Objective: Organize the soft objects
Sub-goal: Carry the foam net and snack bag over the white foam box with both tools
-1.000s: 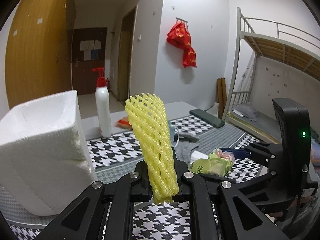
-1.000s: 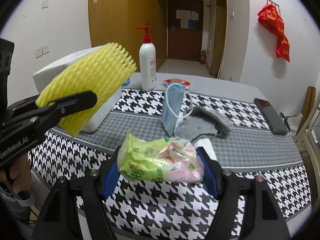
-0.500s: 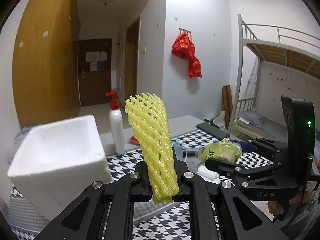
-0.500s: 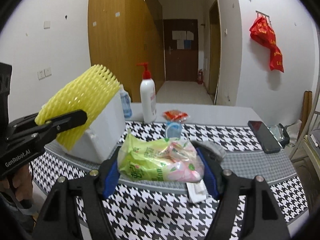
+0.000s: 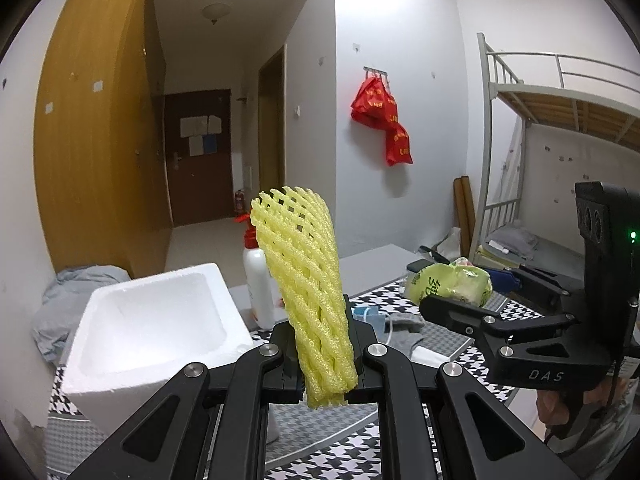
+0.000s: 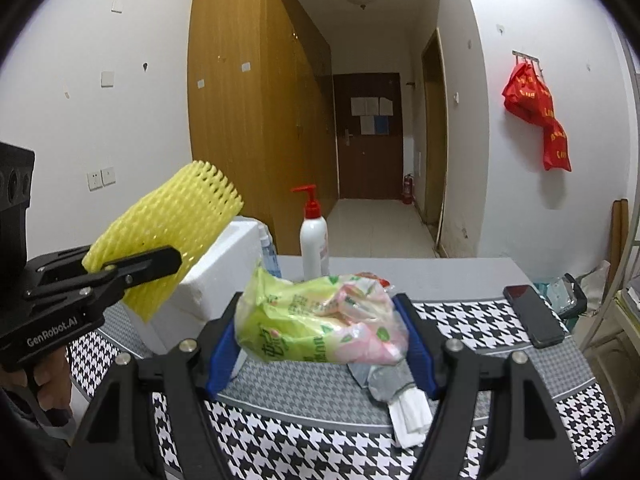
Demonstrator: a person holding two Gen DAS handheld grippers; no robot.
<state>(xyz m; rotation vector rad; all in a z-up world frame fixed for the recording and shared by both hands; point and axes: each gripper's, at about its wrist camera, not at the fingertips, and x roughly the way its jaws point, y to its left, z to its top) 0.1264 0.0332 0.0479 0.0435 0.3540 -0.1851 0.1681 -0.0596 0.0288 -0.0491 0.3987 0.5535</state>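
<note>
A: Right hand-held gripper [image 6: 320,338]?
B: Blue pads clamped on a green-pink tissue pack [image 6: 316,326], held up off the bench [image 6: 460,308].
A: Left one?
B: Left hand-held gripper [image 6: 160,262] at the left edge, pinching a yellow foam net [image 6: 168,232]; fingers of a hand [image 6: 48,384] below it.
A: On the bench?
B: White foam box [image 6: 224,268], pump bottle [image 6: 314,240], grey sock [image 6: 390,382] with white tissue [image 6: 410,420], black phone [image 6: 534,314] at right. Houndstooth cloth [image 6: 320,440].
</note>
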